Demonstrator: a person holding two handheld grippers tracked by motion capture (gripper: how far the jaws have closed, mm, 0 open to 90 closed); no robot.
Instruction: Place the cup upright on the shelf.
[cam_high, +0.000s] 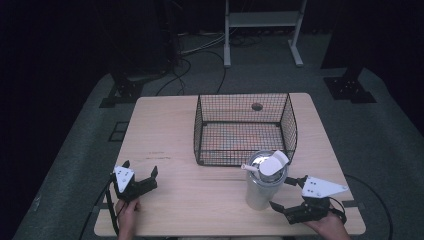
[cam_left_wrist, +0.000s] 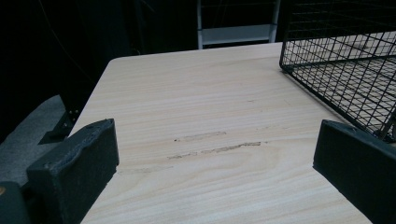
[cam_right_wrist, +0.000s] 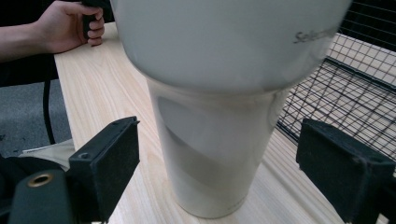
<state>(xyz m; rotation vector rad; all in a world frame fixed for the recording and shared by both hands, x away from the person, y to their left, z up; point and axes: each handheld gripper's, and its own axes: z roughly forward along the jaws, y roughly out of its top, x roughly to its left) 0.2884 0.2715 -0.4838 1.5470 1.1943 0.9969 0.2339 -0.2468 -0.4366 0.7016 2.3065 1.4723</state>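
Note:
A tall white tumbler (cam_high: 262, 184) with a flip lid stands upright on the wooden table (cam_high: 175, 130), just in front of a black wire basket (cam_high: 245, 127). My right gripper (cam_high: 283, 194) is open right beside the tumbler, its jaws on either side of the narrow lower part without touching it; in the right gripper view the tumbler (cam_right_wrist: 219, 107) rises between the jaws (cam_right_wrist: 219, 172). My left gripper (cam_high: 141, 170) is open near the table's front left corner, over bare wood (cam_left_wrist: 210, 140).
The wire basket (cam_left_wrist: 345, 70) has nothing in it and stands in the far middle of the table, over a round hole (cam_high: 257, 106). A person's hand (cam_right_wrist: 70, 25) holds the other gripper. Stands and cables lie on the floor behind.

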